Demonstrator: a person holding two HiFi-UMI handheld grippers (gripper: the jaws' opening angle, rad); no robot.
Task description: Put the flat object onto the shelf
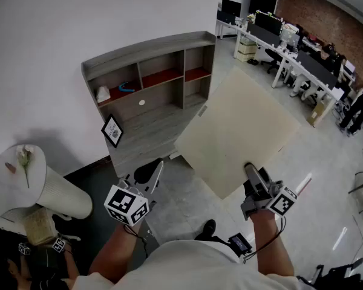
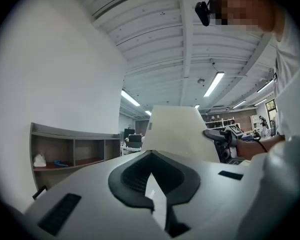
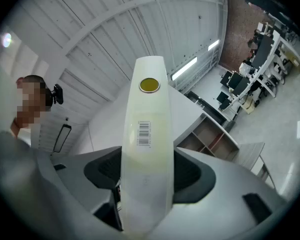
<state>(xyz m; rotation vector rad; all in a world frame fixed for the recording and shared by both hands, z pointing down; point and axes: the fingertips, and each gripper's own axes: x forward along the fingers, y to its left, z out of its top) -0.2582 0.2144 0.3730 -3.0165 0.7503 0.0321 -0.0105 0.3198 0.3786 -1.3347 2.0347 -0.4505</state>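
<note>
A large flat cream board (image 1: 239, 132) hangs level over the floor, and my right gripper (image 1: 252, 174) is shut on its near edge. In the right gripper view the board (image 3: 147, 134) runs edge-on between the jaws, with a barcode sticker and a yellow dot on it. The grey wooden shelf (image 1: 151, 46) stands against the white wall, ahead and to the left of the board. My left gripper (image 1: 151, 171) is held near the shelf's low front ledge, shut and holding nothing. The left gripper view shows the board (image 2: 177, 131) to its right and the shelf (image 2: 72, 151) to its left.
A white object (image 1: 103, 93) and a blue one (image 1: 126, 88) lie in the shelf's left compartment. A black marker card (image 1: 112, 130) leans at the shelf's left corner. A white round stand (image 1: 54, 192) with a flower is at the left. Office desks (image 1: 290, 56) fill the back right.
</note>
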